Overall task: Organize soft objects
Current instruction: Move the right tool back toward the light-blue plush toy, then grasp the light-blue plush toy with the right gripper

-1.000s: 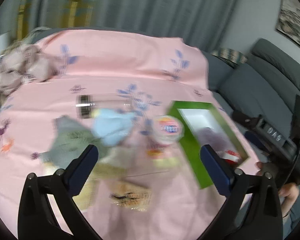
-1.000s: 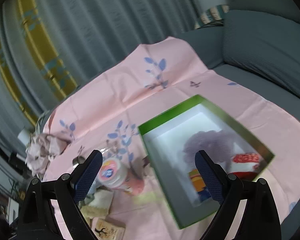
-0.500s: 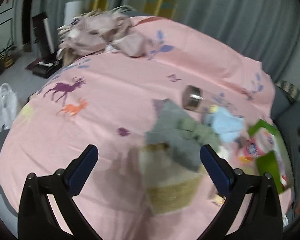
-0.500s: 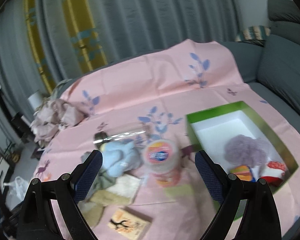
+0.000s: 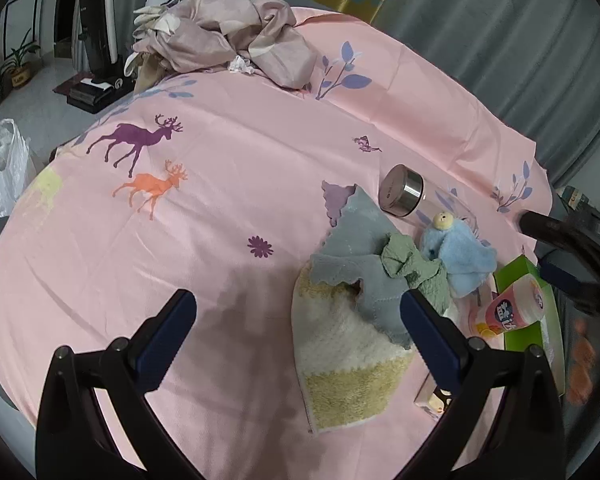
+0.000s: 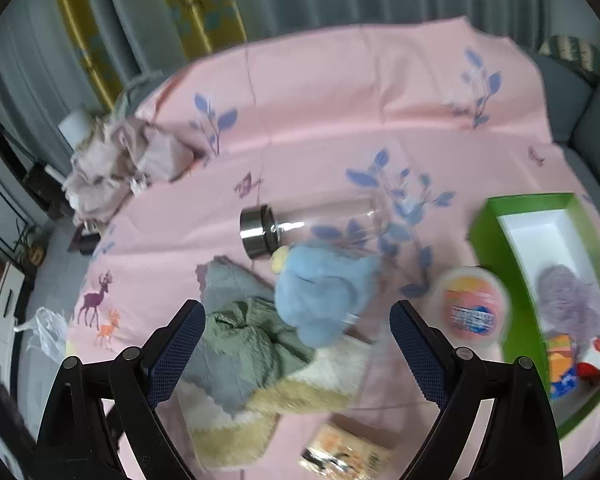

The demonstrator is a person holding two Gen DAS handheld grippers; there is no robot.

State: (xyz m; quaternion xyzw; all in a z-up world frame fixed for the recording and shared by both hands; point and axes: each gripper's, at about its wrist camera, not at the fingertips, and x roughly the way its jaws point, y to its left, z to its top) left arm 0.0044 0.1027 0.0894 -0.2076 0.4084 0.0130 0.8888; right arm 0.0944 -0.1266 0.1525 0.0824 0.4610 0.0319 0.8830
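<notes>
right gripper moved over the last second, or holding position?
Yes. The right gripper has swung left: a second ago the green box sat between its fingers; now the box lies off to the right and the blue plush is framed there.

One green box [image 6: 485,236], one glass bottle [image 6: 312,224], one round tub [image 6: 471,307], one blue plush toy [image 6: 324,292], three cloths: grey [image 5: 364,248], green [image 5: 414,270], cream-yellow [image 5: 348,356]. Two grippers: left [image 5: 298,322], right [image 6: 298,330].
</notes>
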